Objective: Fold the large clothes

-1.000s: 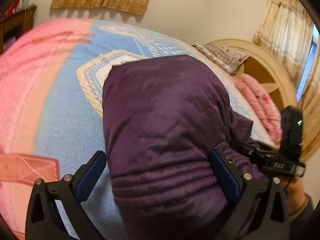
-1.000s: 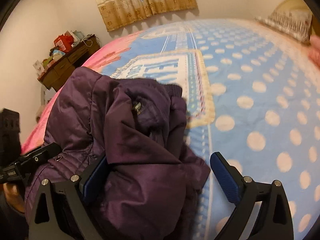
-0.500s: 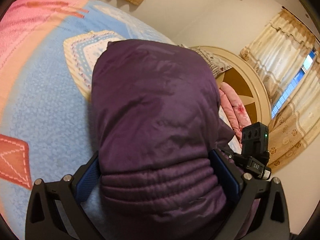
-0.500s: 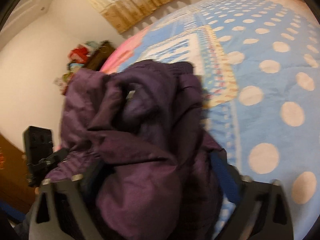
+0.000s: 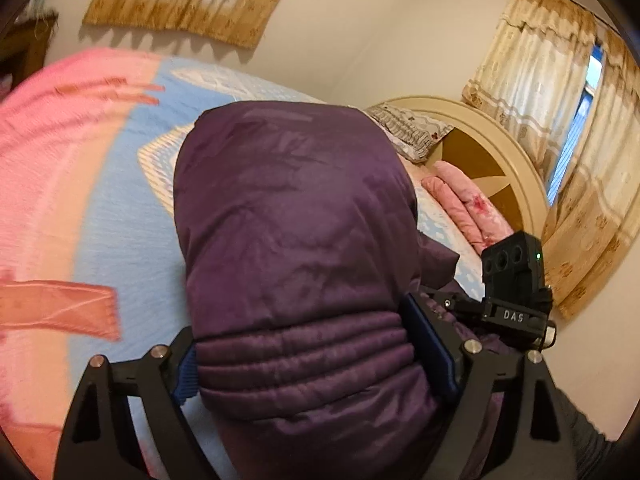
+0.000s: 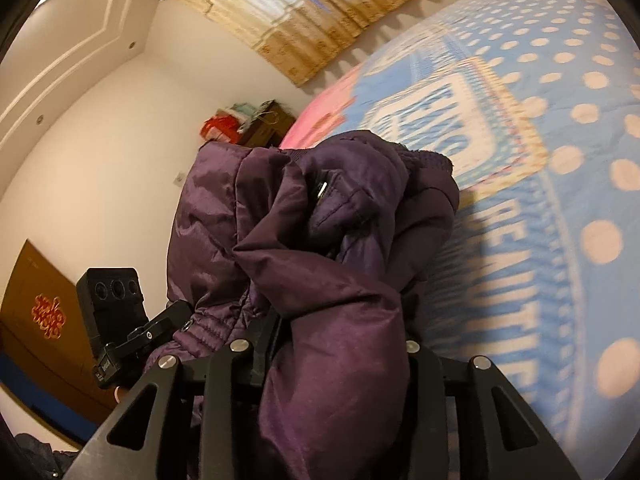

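Note:
A dark purple padded jacket point(image 5: 296, 240) is bunched and lifted over the bed. In the left wrist view my left gripper point(image 5: 316, 364) has both blue-padded fingers pressed against the jacket's ribbed hem. In the right wrist view the jacket point(image 6: 320, 240) drapes over my right gripper point(image 6: 340, 344), whose fingers are closed into its folds. The right gripper's body shows in the left wrist view point(image 5: 516, 292), and the left one's in the right wrist view point(image 6: 116, 320). The fingertips are hidden by cloth.
The bed has a blue, pink and polka-dot blanket point(image 6: 560, 160). A round cream headboard point(image 5: 492, 152), a patterned pillow point(image 5: 408, 128) and a folded pink quilt point(image 5: 468, 208) lie at its head. Curtains point(image 5: 552, 100) hang behind. A cluttered wooden cabinet point(image 6: 256, 124) stands at the bed's foot.
Both grippers have closed on the jacket, the right one from wide open. The jacket has been lifted off the bed and both cameras have tilted up.

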`<state>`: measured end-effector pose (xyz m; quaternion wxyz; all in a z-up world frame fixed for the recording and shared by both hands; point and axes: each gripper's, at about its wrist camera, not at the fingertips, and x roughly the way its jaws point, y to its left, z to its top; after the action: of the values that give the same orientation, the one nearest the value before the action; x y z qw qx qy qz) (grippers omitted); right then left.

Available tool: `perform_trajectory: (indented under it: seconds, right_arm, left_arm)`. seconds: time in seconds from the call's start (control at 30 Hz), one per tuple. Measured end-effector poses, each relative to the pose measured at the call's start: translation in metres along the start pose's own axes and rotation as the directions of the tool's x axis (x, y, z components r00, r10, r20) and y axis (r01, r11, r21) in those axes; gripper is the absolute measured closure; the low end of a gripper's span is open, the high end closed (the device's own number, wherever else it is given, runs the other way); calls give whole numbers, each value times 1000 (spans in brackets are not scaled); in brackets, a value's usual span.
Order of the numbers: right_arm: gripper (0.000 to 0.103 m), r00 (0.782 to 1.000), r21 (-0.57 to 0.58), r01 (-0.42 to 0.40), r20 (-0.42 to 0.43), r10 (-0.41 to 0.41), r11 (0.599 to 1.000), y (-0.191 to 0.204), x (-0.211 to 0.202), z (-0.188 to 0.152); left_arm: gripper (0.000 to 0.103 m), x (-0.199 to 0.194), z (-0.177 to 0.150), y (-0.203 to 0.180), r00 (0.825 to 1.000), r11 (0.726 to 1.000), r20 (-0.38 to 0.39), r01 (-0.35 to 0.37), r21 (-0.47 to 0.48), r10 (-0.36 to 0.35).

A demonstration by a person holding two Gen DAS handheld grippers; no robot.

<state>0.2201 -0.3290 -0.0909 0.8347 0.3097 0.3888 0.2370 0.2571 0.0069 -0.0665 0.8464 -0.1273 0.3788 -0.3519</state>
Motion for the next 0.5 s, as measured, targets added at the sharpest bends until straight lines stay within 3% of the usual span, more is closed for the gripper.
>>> perform_trajectory:
  seconds: [0.2,0.5]
  right_arm:
    - [68,994,-48,-98,-54,96,994,46,35,-14]
    - [68,969,-129,-203,-171,180,971,126,112,-28]
  left_arm:
    - [13,-47,-11,8,994,995,52,-96,-4,96]
    - [13,-111,-24,50,964,973,137,-217,-82,227]
